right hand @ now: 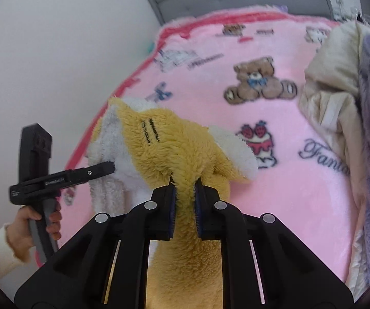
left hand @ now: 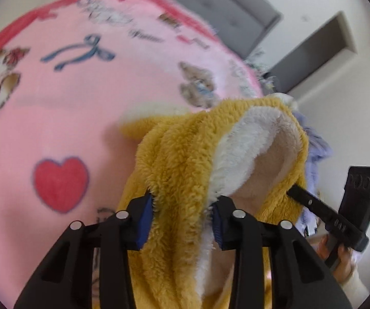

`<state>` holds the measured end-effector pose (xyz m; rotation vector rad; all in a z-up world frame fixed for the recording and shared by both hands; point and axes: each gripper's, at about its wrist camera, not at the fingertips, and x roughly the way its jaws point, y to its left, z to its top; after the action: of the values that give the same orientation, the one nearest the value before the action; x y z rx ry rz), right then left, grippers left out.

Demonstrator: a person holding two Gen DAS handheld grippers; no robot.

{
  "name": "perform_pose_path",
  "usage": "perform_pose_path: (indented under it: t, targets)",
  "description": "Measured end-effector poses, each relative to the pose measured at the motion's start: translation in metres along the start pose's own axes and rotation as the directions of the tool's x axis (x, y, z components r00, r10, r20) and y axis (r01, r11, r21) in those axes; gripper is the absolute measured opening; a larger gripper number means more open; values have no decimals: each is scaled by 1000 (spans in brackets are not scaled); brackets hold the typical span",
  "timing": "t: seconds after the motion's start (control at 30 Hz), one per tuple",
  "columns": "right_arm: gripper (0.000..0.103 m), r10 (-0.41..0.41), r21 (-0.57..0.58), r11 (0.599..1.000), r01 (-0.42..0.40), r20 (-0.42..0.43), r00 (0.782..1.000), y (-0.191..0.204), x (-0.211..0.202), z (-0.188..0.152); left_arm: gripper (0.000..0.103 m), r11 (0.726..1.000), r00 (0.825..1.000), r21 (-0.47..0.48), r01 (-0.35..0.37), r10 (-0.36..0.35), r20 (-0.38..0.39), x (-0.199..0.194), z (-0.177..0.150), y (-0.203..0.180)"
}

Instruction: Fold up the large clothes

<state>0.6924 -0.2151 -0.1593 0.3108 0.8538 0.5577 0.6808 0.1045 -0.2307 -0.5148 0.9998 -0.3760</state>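
Fleece, thick and floppy, is making the mustard-yellow and white plush garment (right hand: 174, 149) hang bulkily above the pink printed blanket (right hand: 275, 185), both the left gripper (left hand: 182, 219) and right gripper (right hand: 184, 206) closing on bunched folds, so flat edges probably are offering surer grips.

Mustard-yellow fleece garment (right hand: 182, 154), white patches; pink blanket (right hand: 210, 103), red border, teddy-bear, heart, bow prints.
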Motion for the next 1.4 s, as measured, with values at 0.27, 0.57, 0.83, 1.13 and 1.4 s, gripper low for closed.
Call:
perform_pose_path:
  t: [0.27,0.57,0.83,1.13,1.4]
  targets:
    - [11,120,-238,966,-99,76,990,67,-131,-77,36,937,986,345,54,-105,132,-141,-100,-45]
    - [12,35,-234,971,-51,-72,997,94,-176,-237,36,951,997,308,17,-38,65,-174,-271,-35]
    - [12,-119,-306,949,73,-135,984,100,-125,-308,36,964,990,245,-102,73,123,-166,-320,-10]
    - [39,-138,-254,960,114,-77,987,106,-164,-317,54,953,986,256,-163,149,72,-195,-358,-12]
    - [81,-114,-127,984,127,106,988,113,-241,-293,79,915,990,379,-135,105,99,-244,-328,-47]
